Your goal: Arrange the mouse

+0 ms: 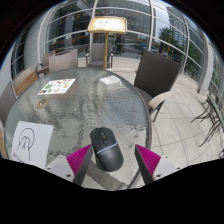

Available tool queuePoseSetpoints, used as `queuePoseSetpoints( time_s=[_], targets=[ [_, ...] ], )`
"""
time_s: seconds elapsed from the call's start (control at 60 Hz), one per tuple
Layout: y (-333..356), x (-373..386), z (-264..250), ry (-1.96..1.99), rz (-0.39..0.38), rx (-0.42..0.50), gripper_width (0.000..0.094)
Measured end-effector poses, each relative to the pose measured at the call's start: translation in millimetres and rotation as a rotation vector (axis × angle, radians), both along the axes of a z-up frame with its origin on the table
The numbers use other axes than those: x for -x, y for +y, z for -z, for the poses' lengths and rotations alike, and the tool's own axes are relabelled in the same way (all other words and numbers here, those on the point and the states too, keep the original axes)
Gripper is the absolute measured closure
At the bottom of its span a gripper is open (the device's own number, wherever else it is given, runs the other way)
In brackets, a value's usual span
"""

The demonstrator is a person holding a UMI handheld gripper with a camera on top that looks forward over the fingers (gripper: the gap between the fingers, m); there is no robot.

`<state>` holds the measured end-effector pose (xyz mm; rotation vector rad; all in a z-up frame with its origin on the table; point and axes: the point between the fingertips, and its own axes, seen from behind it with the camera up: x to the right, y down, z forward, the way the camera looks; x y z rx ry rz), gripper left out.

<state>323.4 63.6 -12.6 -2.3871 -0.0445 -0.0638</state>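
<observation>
A dark grey computer mouse (105,148) lies on the round glass table (90,100), near its front edge. It sits between my two fingers, whose magenta pads (80,157) show at either side. There is a gap between the mouse and each pad, and the mouse rests on the table. My gripper (113,157) is open around it.
A white sheet with a mouse outline drawn on it (31,142) lies to the left of the fingers. A printed paper (58,86) lies farther back on the table. A dark chair (155,76) stands to the right, a wooden stand (105,28) beyond the table.
</observation>
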Motion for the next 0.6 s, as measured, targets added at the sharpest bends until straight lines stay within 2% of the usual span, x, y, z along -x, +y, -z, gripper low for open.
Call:
queuePoseSetpoints(
  time_s=[0.067, 0.15, 0.217, 0.267, 0.317, 0.433, 0.517, 0.55, 0.6],
  targets=[
    [11, -6, 1, 0.007, 0.011, 0.004, 0.0098],
    [19, -11, 4, 0.033, 0.033, 0.013, 0.0184],
    [22, -7, 7, 0.071, 0.039, 0.022, 0.0304],
    [23, -8, 7, 0.063, 0.044, 0.02, 0.035],
    [25, -2, 7, 0.067, 0.035, 0.017, 0.0466],
    [23, -2, 6, 0.022, 0.054, 0.025, 0.0538],
    [19, 0, 4, 0.051, 0.112, 0.087, 0.0609],
    [19, 6, -10, 0.075, 0.129, 0.1, 0.0608],
    [30, 21, -49, 0.084, 0.118, 0.049, 0.0607]
  ],
)
